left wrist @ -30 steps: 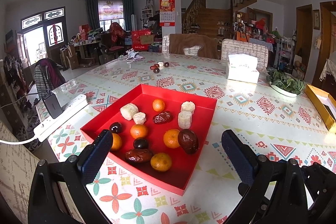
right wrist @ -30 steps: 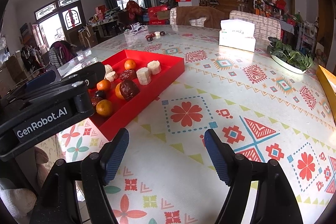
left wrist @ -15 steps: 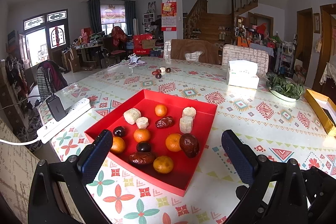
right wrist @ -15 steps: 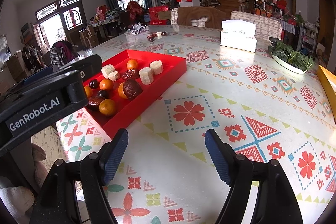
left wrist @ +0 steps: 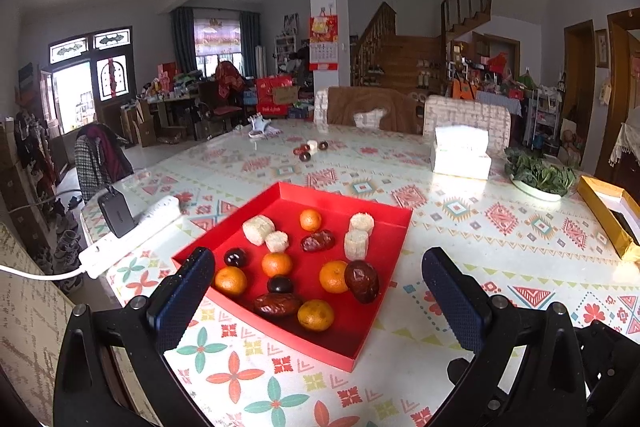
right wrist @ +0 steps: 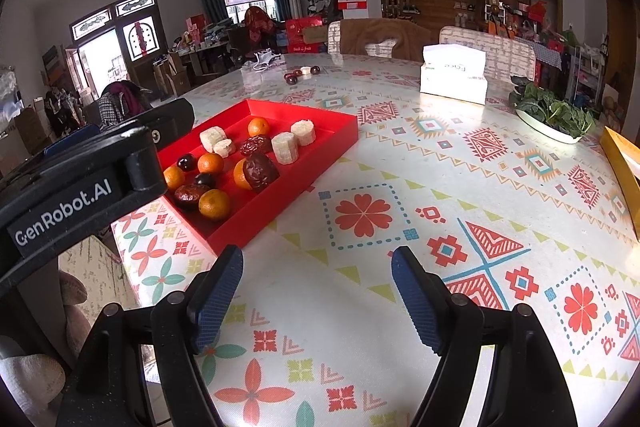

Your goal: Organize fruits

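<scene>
Patterned table [right wrist: 460, 187], red tray [left wrist: 384, 311] of fruit, left tongs [left wrist: 316, 291] and right tongs [right wrist: 318, 291] both spread wide, gripping nothing

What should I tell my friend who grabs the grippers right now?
Left gripper: open, empty, aimed at the red tray.
Right gripper: open, empty, over bare table right of the tray.
In the tray, all mixed: five oranges, dates, pale chunks, dark round fruits. A few more pieces sit far across the table.
Done: nothing sorted yet.
Left: group the fruits by kind.
</scene>
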